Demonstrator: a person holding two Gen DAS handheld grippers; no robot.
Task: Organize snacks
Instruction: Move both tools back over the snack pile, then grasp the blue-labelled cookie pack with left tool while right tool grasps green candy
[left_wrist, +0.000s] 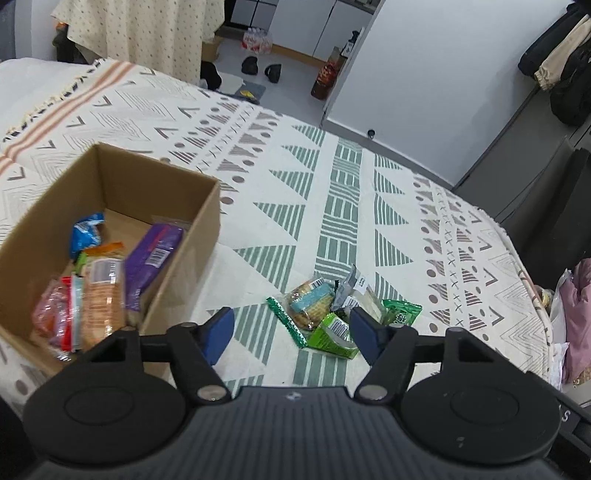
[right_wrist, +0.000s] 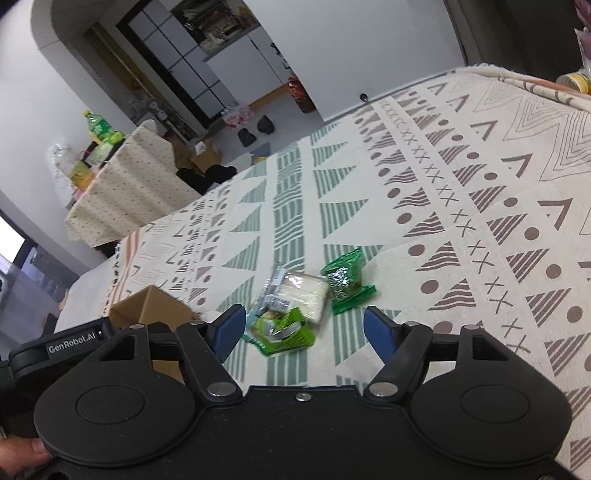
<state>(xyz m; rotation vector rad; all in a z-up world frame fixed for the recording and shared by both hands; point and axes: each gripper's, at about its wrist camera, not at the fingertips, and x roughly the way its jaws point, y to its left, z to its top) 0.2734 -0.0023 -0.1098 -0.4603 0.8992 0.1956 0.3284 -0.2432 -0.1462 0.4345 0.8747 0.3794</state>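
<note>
Both grippers — left, right — hang spread and empty over the snack pile. Box sits close — handy for dropping.

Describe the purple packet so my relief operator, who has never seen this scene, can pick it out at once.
Find the open cardboard box standing on the patterned cloth, left of the loose snack pile. Inside, along the box's right wall, lies the purple packet, leaning lengthwise. It is the only purple item there, with a white barcode label on top; its neighbours are orange, red and blue.
</note>
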